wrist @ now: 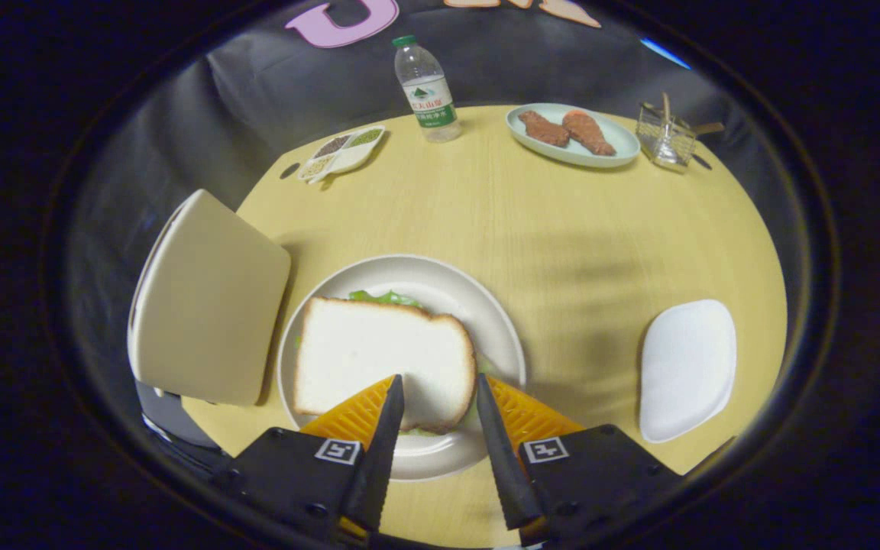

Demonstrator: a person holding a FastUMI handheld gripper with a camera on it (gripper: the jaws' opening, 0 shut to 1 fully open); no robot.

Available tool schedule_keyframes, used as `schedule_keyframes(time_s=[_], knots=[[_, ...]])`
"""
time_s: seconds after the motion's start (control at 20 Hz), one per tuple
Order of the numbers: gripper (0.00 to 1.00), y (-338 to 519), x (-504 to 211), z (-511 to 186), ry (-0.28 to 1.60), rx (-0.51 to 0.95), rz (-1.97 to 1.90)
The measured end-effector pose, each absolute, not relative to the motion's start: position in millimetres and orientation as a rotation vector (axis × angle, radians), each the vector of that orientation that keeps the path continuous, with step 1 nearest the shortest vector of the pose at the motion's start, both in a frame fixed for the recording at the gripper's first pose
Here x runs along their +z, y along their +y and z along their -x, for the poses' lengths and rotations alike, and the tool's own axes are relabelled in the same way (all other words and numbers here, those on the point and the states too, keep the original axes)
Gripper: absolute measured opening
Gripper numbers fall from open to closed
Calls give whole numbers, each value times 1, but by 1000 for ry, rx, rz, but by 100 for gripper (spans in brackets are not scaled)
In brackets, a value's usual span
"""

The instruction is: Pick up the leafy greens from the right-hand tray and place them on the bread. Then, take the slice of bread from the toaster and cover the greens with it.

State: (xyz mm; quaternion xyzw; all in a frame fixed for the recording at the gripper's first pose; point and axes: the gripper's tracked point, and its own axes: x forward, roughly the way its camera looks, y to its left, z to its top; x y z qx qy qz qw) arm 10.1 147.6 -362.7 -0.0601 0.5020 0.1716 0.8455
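**Count of items on the surface**

One slice of bread (379,355); one round plate (501,321); one bottle (426,90); one oval dish (614,136) with two meat pieces (566,128); one white tray (687,369); one toaster (207,298); one divided dish (342,153); one glass holder (665,139).

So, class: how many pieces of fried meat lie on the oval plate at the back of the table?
2: left piece and right piece, side by side, touching, on the oval plate.

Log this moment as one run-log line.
gripper: open, above bread | bread slice: covering greens | plate: holds stack | tray: bare
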Motion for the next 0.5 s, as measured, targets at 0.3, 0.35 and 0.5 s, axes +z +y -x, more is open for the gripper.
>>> schedule_keyframes(time_s=[0.3, 0.35, 0.5], knots=[[91, 143, -328, -23, 818, 358, 198], [92, 139, -313, -28, 771, 347, 179], [96, 119, -258, -40, 630, 301, 85]])
